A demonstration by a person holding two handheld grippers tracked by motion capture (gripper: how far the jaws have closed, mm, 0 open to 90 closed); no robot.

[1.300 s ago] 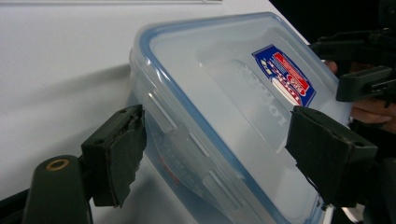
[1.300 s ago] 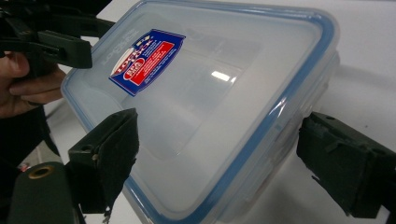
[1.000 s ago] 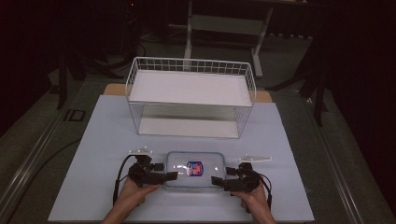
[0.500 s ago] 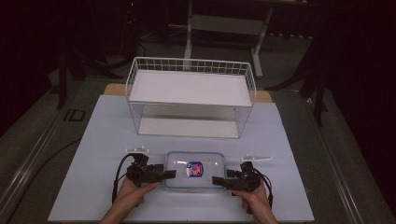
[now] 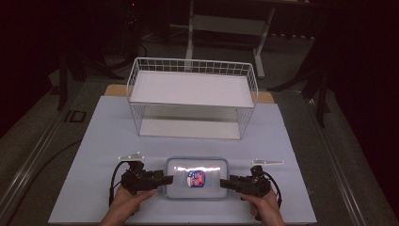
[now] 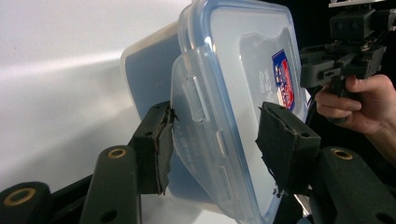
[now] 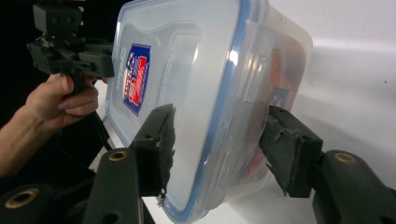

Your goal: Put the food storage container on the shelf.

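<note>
Lidded box (image 5: 196, 177): lay flat, long axis between left hand-held gripper (image 5: 168, 179) and right hand-held gripper (image 5: 223, 182); jaws had just been closing over its end latches, seemingly gripping; latches seen in gripper views.

Clear lidded container (image 5: 196, 178) (blue seal), flat, near table edge

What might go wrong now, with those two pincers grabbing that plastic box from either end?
1. The left gripper and right gripper have just been closing on the ends of the container. Its smooth plastic may slip out if it is lifted.
2. In the left gripper view, the fingers bear on the hinged latch flap, which might flex or pop open.
3. Uneven lifting could tilt the container.
</note>
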